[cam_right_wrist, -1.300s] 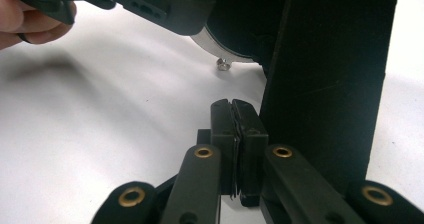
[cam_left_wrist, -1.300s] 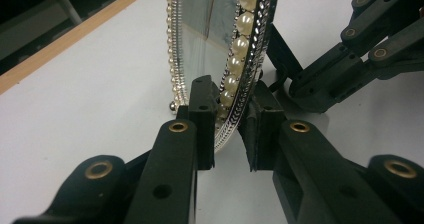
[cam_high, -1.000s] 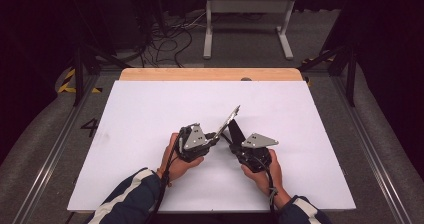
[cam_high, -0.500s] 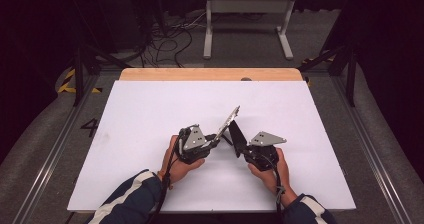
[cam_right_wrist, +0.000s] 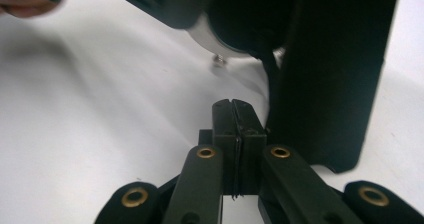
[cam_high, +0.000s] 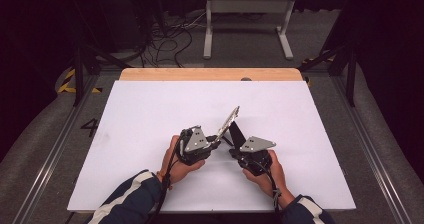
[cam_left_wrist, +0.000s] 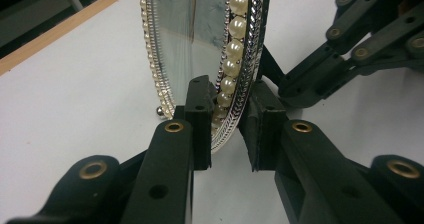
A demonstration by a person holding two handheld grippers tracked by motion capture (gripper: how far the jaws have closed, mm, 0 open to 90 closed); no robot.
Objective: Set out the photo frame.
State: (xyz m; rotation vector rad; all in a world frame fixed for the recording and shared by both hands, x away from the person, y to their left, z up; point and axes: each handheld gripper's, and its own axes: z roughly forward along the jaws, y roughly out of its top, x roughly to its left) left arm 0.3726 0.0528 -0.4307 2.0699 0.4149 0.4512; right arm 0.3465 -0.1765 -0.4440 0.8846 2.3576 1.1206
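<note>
A mirror-like picture frame (cam_high: 230,120) with a pearl and silver rim (cam_left_wrist: 235,49) stands tilted on the white table (cam_high: 150,114). My left gripper (cam_high: 216,140) is shut on its lower rim, one pad on each face (cam_left_wrist: 227,119). A black stand leg (cam_right_wrist: 330,74) hangs off the frame's back (cam_high: 236,132). My right gripper (cam_high: 235,145) is shut just beside this leg, its jaws pressed together (cam_right_wrist: 234,119) low over the table. The frame's silver edge (cam_right_wrist: 210,39) sits above them.
A bare wooden strip (cam_high: 210,74) runs along the table's far edge. Beyond it stand a grey metal rack (cam_high: 245,19) and loose cables (cam_high: 165,39) on the dark floor. The right gripper's linkage bars (cam_left_wrist: 360,39) lie close behind the frame.
My right hand has shifted slightly to the right. The frame and the left gripper have stayed where they were.
</note>
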